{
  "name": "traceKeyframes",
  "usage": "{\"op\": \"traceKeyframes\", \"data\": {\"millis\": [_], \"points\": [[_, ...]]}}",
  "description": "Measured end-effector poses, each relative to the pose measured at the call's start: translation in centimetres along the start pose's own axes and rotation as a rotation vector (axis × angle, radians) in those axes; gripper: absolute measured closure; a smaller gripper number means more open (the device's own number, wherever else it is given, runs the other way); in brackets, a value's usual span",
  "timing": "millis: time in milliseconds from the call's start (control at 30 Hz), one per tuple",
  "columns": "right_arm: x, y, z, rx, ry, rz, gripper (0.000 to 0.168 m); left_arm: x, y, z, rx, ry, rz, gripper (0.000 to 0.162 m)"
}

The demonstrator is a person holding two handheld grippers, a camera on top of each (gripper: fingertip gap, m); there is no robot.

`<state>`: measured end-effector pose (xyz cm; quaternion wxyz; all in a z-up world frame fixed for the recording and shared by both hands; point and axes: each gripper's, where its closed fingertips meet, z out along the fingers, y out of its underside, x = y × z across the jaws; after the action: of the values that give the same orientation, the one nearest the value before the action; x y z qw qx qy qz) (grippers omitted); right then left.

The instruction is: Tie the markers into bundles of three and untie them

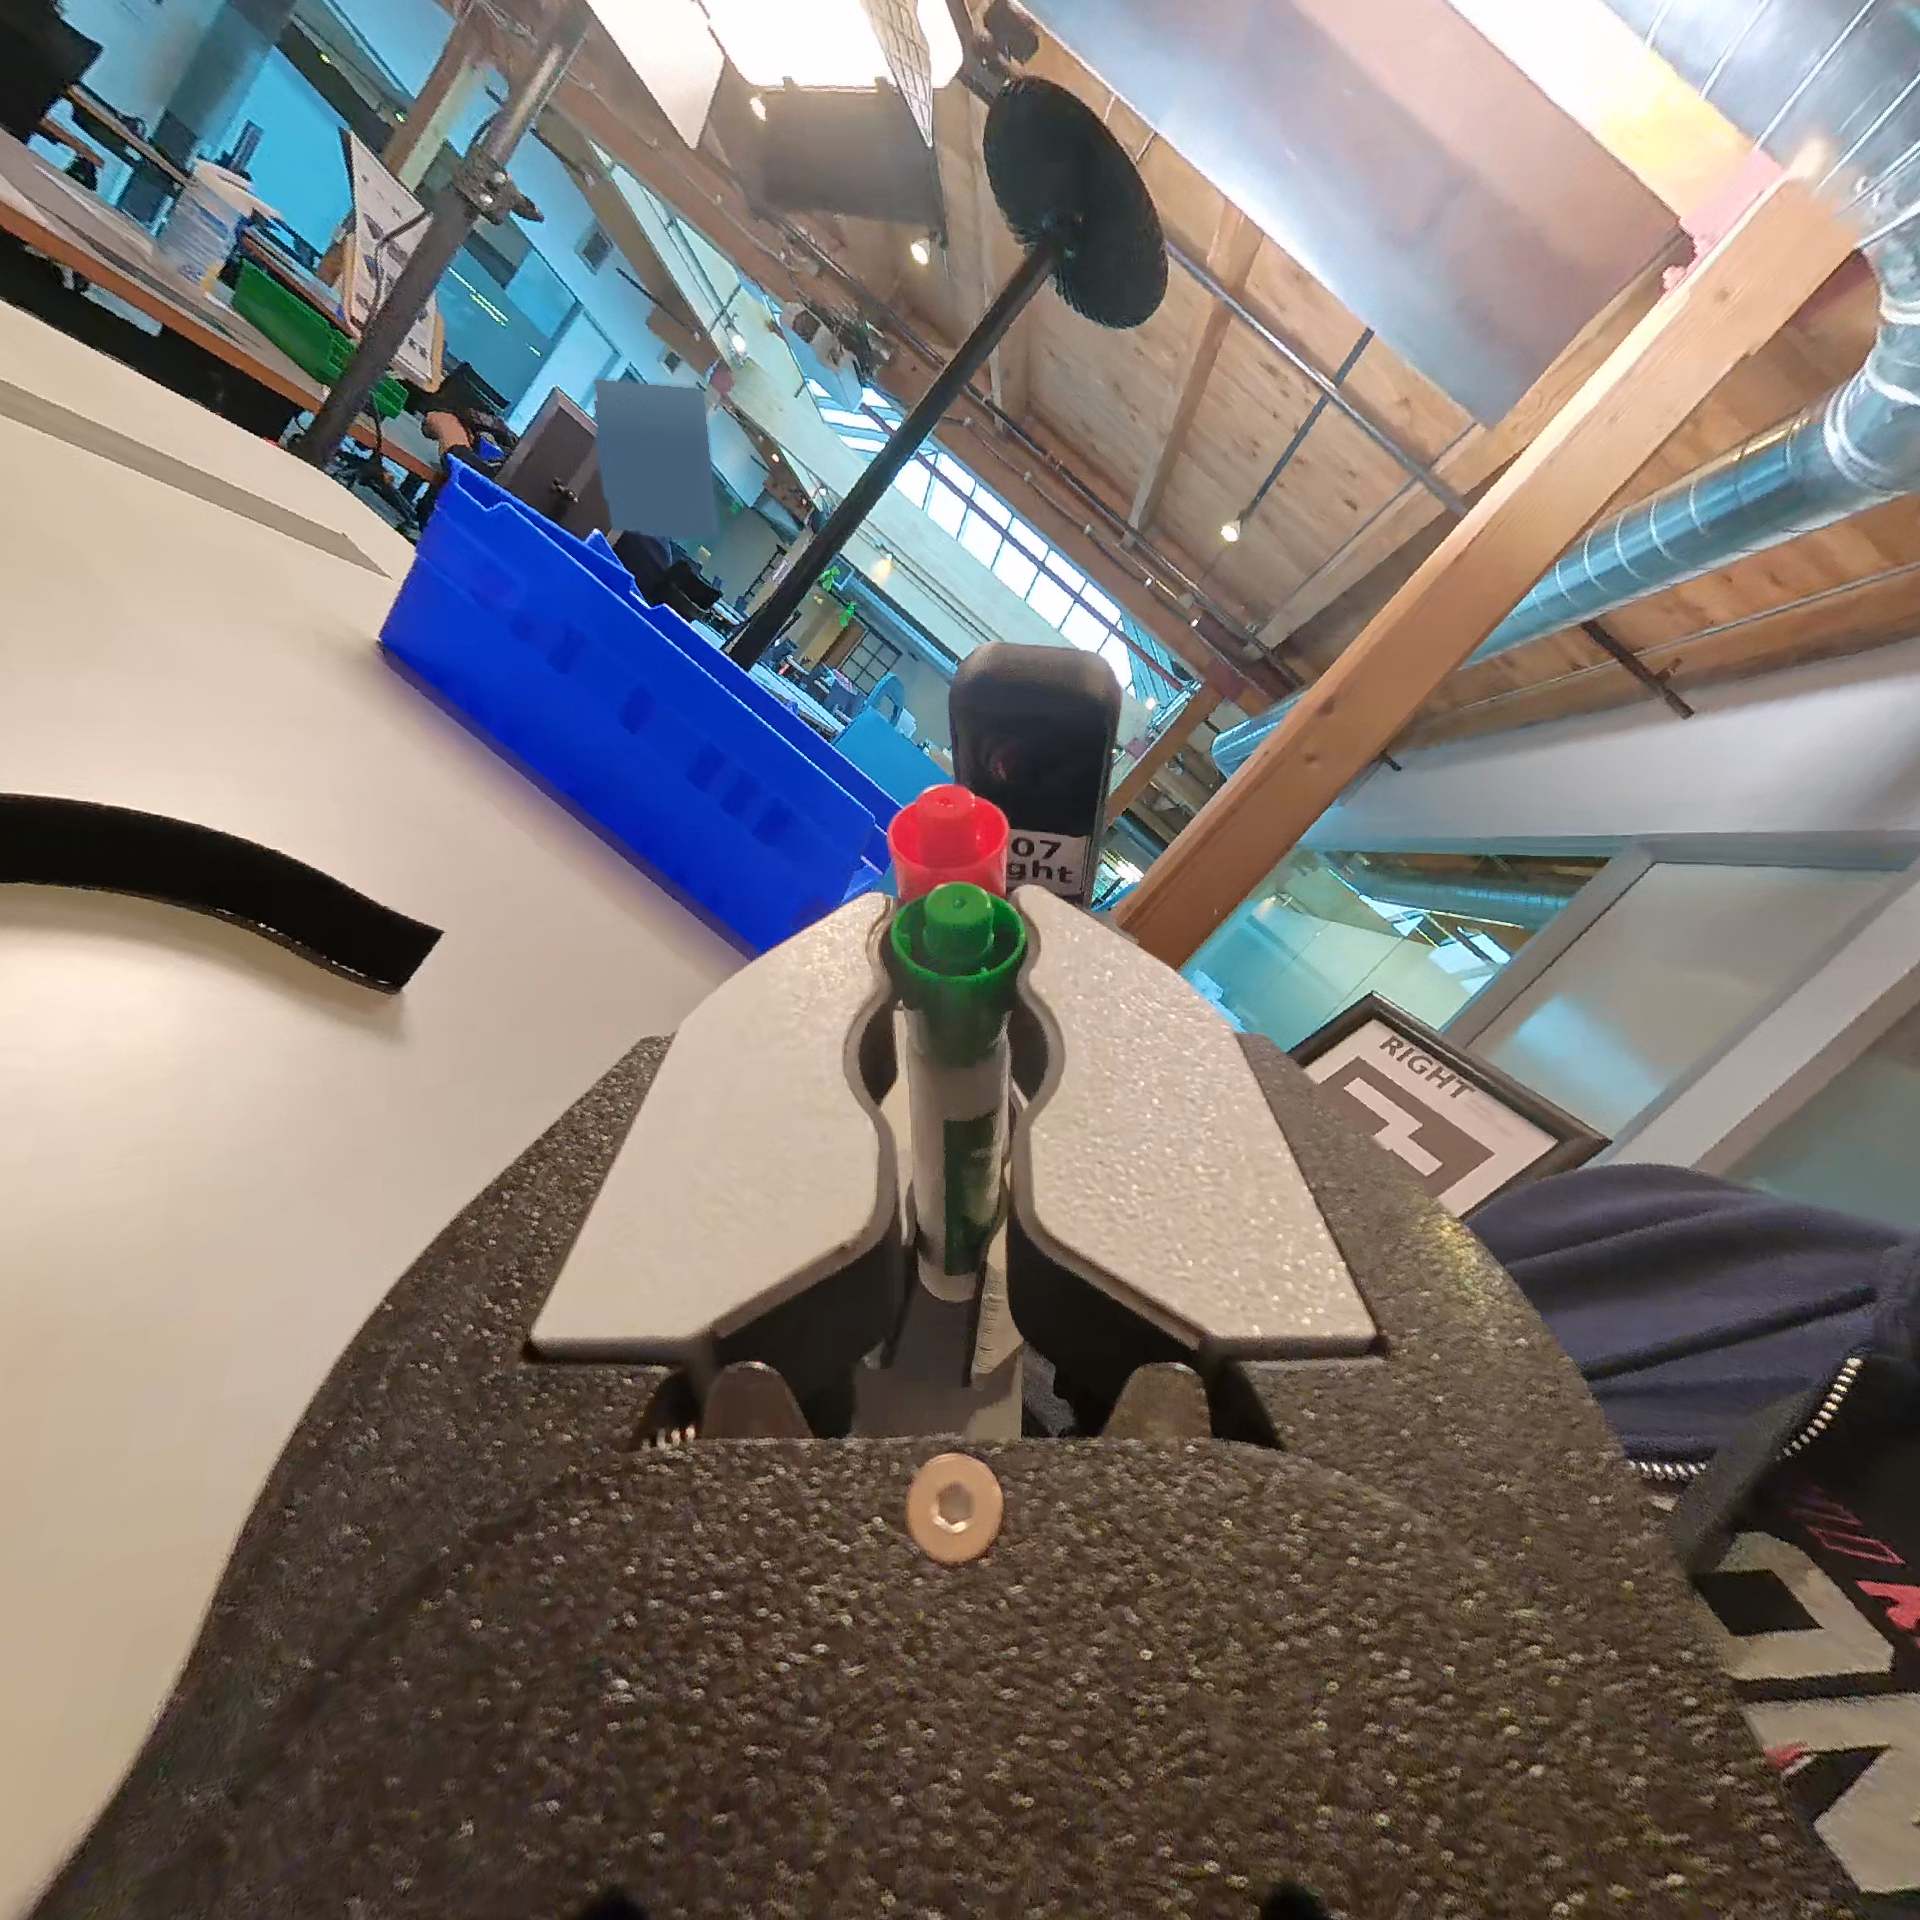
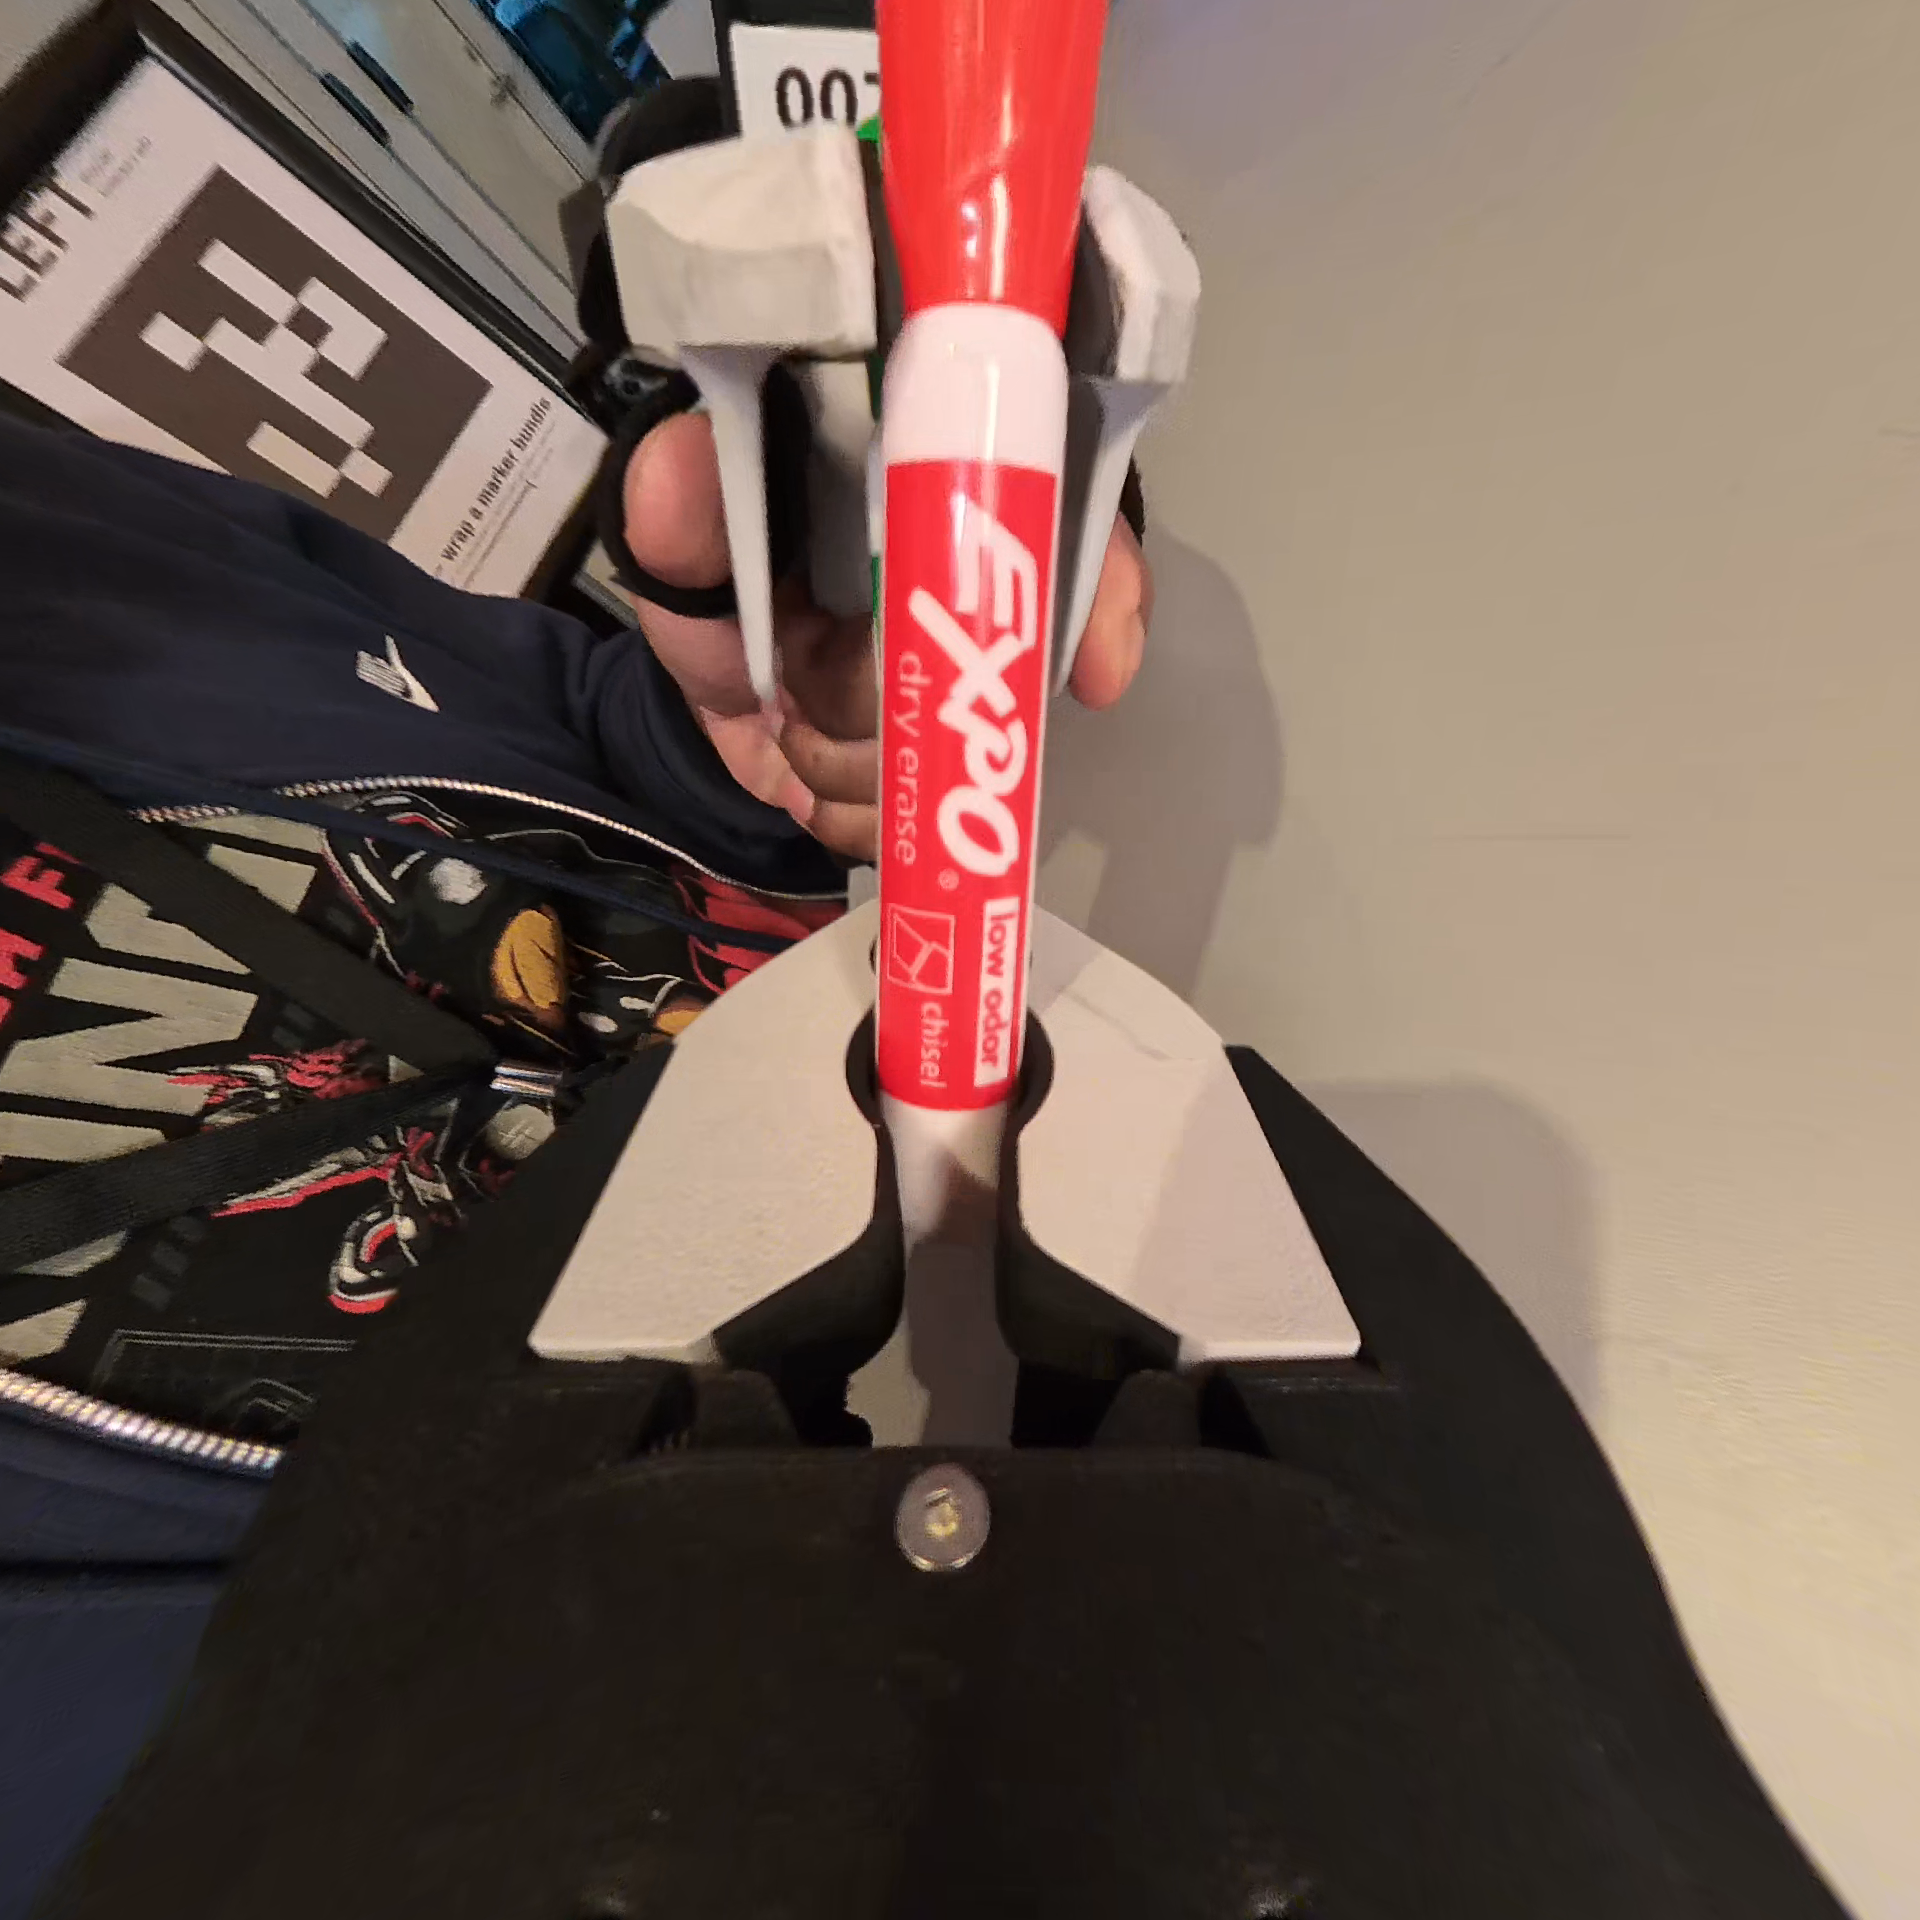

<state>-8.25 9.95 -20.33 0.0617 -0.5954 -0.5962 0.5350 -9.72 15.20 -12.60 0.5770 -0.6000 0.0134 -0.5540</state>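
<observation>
We hold one marker in each hand-held gripper above the table [image 1: 156,644].
Left hand-held gripper [image 1: 956,935] clamps green marker [image 1: 958,1049]; right hand-held gripper [image 2: 951,997] clamps red marker [image 2: 966,727], just beyond the green.

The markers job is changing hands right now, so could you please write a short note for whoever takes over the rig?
Left gripper: shut on the green marker, cap pointing forward.
Right gripper: shut on the red marker, whose far end reaches the left gripper's fingers.
Black strap: lying loose on the white table, wrapped around nothing; blue bin behind it.
Done: two markers brought together.
Left: no third marker visible; gather three, wrap the strap, then untie.
</observation>
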Motion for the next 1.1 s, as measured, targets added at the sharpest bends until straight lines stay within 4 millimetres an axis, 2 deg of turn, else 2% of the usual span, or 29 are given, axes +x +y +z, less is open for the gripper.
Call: {"op": "traceKeyframes", "data": {"millis": [200,367,567,700,833,1100], "points": [[-1.5,0.4,0.0,0.029,-0.069,0.137,0.153,0.3,0.7,-0.1,-0.11,-0.02,0.031,0.145],[-1.7,0.9,-0.7,0.007,-0.066,0.185,0.152,0.6,1.4,0.2,-0.146,-0.026,0.012,0.145],[-1.5,1.0,-1.1,0.007,-0.128,0.277,0.151,-0.4,1.6,0.5,-0.157,-0.068,-0.128,0.145],[-0.8,0.7,-1.5,-0.028,-0.158,0.334,0.152,-1.7,1.5,0.8,-0.181,-0.073,-0.26,0.145],[0.8,0.1,-1.9,-0.053,-0.158,0.371,0.151,-3.7,1.0,1.2,-0.195,-0.072,-0.355,0.145],[3.8,-0.5,-1.9,-0.102,-0.176,0.422,0.146,-7.1,0.5,1.9,-0.265,-0.094,-0.443,0.145]]}}
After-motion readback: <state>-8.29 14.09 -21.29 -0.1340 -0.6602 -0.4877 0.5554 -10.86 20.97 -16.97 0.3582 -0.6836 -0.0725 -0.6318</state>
